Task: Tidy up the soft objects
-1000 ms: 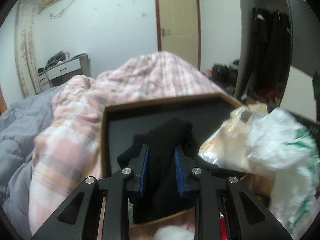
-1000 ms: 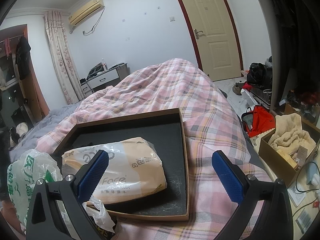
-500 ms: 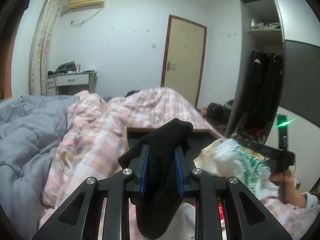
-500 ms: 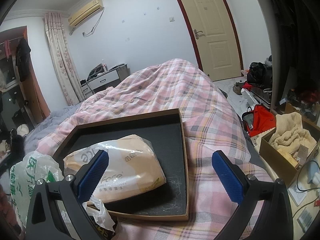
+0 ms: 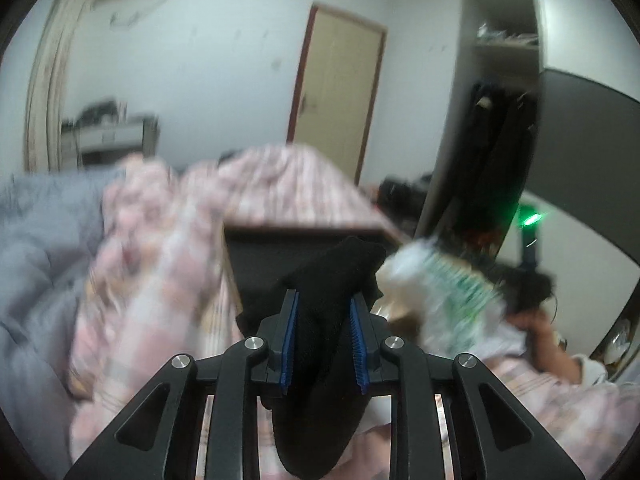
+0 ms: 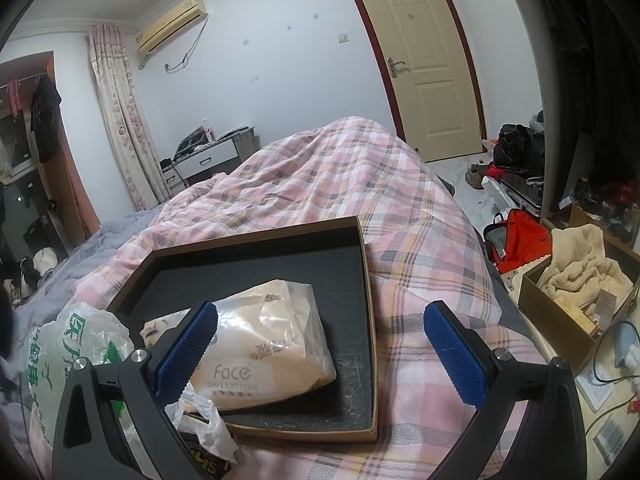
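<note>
While tissue pack [image 6: 272,336] lies in tray [image 6: 366,264], left claw [image 5: 323,336] grips sock [image 5: 332,280]

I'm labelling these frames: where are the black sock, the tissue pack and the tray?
black sock [image 5: 332,280]: left wrist view, bunched upper part above the pads.
tissue pack [image 6: 276,332]: right wrist view, middle of wrapper.
tray [image 6: 370,280]: right wrist view, right wall.
</note>
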{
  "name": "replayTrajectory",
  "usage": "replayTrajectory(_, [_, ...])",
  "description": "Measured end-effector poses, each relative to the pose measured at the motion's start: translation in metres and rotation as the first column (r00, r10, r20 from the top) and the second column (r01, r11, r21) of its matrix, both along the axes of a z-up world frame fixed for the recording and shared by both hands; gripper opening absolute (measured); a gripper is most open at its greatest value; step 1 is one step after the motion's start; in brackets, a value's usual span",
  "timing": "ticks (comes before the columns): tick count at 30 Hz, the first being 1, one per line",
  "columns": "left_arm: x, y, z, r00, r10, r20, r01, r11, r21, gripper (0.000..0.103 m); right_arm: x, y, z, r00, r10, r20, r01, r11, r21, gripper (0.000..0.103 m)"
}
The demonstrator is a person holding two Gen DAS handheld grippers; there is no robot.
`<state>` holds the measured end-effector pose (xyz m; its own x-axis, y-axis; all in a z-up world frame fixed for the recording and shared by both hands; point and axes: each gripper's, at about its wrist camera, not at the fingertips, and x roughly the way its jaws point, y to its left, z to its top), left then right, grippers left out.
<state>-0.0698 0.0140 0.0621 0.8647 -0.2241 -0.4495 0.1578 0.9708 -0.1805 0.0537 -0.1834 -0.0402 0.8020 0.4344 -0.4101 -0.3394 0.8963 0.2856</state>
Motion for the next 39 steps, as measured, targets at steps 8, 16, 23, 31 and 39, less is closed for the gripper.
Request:
replayTrajectory(8, [0.02, -0.007, -0.021, 0.995, 0.011, -0.104, -0.009, 1.0, 0.017, 0.05, 0.0, 0.0, 0.0, 1.0, 0.0, 0.0, 0.0, 1.0, 0.001, 0.103])
replayTrajectory(16, [0.002, -0.001, -0.005, 1.0, 0.007, -0.004, -0.007, 1.0, -0.029, 0.081, 0.0, 0.0, 0.0, 1.0, 0.0, -0.002, 0.0, 1.0, 0.002, 0.103])
replayTrajectory(23, [-0.011, 0.008, 0.002, 0.978, 0.124, 0.166, -0.117, 0.992, -0.049, 0.085, 0.0, 0.0, -0.001, 1.0, -0.001, -0.002, 0.001, 1.0, 0.004, 0.103])
replayTrajectory(31, [-0.02, 0.026, -0.006, 0.895, 0.304, 0.326, -0.276, 0.952, -0.129, 0.098, 0.0, 0.0, -0.001, 1.0, -0.001, -0.002, 0.001, 1.0, 0.003, 0.103])
replayTrajectory(39, [0.013, 0.008, -0.033, 0.912, 0.328, 0.245, -0.337, 0.941, -0.005, 0.103, 0.0, 0.0, -0.001, 1.0, -0.001, -0.002, 0.001, 1.0, 0.002, 0.103])
